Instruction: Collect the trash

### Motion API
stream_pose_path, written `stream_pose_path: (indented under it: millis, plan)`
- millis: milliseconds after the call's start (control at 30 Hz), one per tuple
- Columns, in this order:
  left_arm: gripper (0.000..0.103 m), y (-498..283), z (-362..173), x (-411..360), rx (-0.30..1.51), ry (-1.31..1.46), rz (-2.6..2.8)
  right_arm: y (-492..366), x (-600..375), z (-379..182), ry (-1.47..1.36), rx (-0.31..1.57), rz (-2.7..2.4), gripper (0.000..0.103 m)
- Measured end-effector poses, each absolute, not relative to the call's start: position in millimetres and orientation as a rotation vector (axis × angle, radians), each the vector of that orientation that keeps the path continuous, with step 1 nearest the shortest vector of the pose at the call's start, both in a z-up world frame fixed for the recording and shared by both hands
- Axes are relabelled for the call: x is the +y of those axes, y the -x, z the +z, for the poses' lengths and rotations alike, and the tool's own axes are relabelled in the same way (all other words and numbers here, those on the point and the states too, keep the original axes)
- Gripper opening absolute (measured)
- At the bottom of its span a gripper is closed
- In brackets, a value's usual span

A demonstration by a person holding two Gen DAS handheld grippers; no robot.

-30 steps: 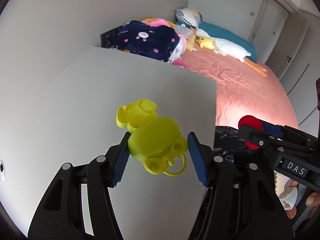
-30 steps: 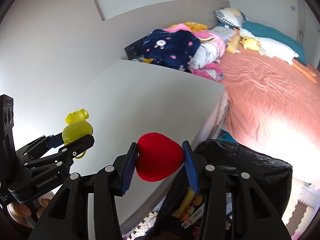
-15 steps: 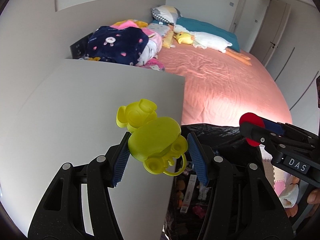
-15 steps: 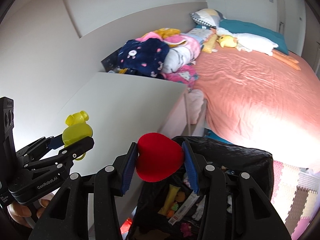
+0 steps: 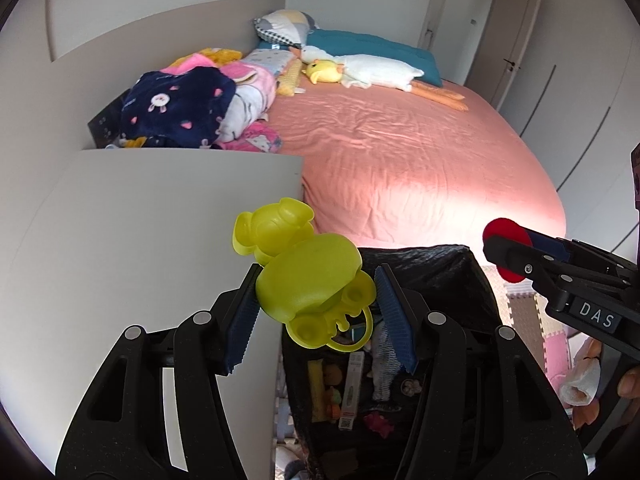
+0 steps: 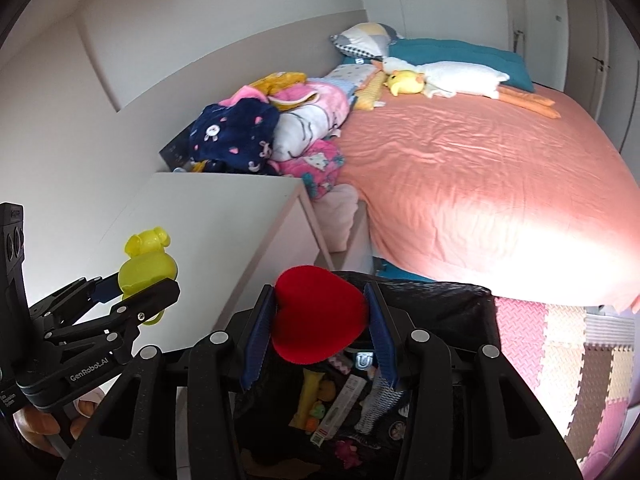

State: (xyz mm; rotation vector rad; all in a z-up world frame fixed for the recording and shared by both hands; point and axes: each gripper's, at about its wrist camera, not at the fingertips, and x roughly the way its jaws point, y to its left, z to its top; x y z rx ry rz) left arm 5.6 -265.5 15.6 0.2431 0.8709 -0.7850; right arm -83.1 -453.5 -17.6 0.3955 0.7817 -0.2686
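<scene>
While bag [image 6: 440,300] contents blur, left tool [image 5: 316,300] gripping yellow toy [image 5: 308,280], right tool [image 6: 320,320] red heart [image 6: 318,314].

yellow toy [image 5: 308,284], red heart [image 6: 320,314], black bag [image 6: 440,312] (plain), salmon bedsheet [image 5: 420,160]

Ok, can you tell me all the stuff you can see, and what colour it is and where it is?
Bear toy: one, yellow, held in the left gripper.
Heart: one, red, held in the right gripper.
Trash bag: one, black, open below both grippers, with mixed bits inside.
Table: one, white, beside the bed.
Bed sheet: one, salmon pink.
Goose plush: one, white, near the pillows.
Duck plush: one, yellow, by the goose.
Blanket pile: navy and pink, behind the table.
Floor mats: pink and beige.
Left gripper: black, blue pads.
Right gripper: black, blue pads.
</scene>
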Motion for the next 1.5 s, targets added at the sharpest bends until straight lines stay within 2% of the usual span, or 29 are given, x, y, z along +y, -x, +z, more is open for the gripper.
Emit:
stream_pose_path:
  millis: [567, 600, 633, 667, 700, 733, 1500]
  plan:
    - [0.056, 31, 16, -306, 0.874, -0.331, -0.952, 130, -492, -7, -0.434, 0.740, -0.411, 0.047]
    - [0.063, 34, 15, -308, 0.871, -0.350, -0.965, 132, -493, -6, -0.436, 0.738, -0.418, 0.048]
    - [0.074, 36, 16, -309, 0.862, -0.369, -0.964, 136, -496, -4, -0.442, 0.734, -0.436, 0.060]
    - [0.099, 39, 16, -308, 0.839, -0.386, -0.946, 138, -497, -2, -0.449, 0.726, -0.452, 0.070]
    - [0.097, 40, 17, -308, 0.817, -0.390, -0.936, 141, -498, 0, -0.457, 0.712, -0.466, 0.084]
    - [0.097, 41, 17, -308, 0.810, -0.394, -0.935, 146, -499, 3, -0.467, 0.693, -0.475, 0.086]
    - [0.097, 27, 22, -299, 0.827, -0.322, -0.895, 152, -502, 7, -0.479, 0.684, -0.490, 0.086]
